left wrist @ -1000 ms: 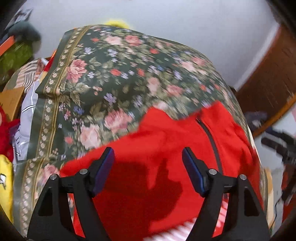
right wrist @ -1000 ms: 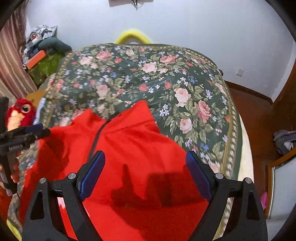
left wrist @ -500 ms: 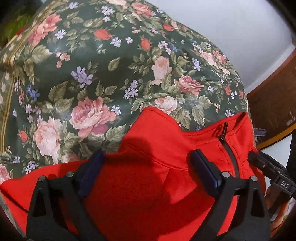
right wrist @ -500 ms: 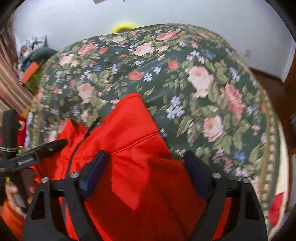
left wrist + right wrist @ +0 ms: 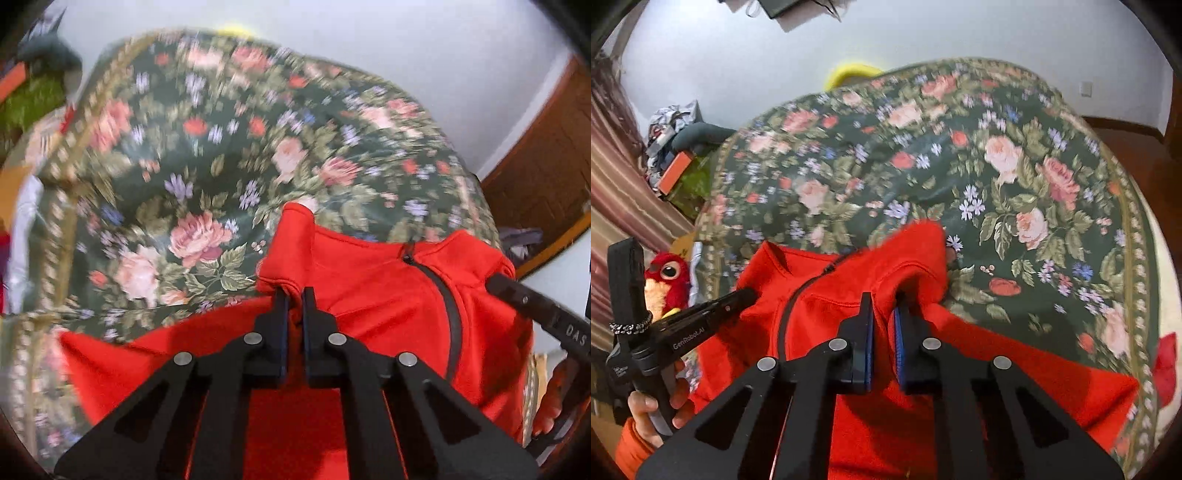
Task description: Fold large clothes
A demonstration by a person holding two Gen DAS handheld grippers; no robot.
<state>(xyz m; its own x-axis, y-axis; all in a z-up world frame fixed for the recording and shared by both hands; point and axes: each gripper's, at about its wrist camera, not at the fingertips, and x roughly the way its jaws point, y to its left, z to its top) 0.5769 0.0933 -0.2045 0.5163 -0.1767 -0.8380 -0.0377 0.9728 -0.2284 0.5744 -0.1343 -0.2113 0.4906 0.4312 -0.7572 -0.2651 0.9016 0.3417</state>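
A red fleece jacket with a dark zipper lies on a floral bedspread, collar toward the far side. My left gripper is shut on the jacket's left shoulder by the collar. My right gripper is shut on the jacket at its right shoulder, the cloth bunched between the pads. The left gripper also shows at the left of the right wrist view, and the right gripper's finger shows at the right of the left wrist view.
A red plush parrot and piled clutter sit beside the bed on the left. The white wall stands behind the bed. A wooden door and dark floor are on the right.
Both grippers have closed from wide open onto the jacket's shoulders beside the collar, and the fabric is pinched and lifted slightly.
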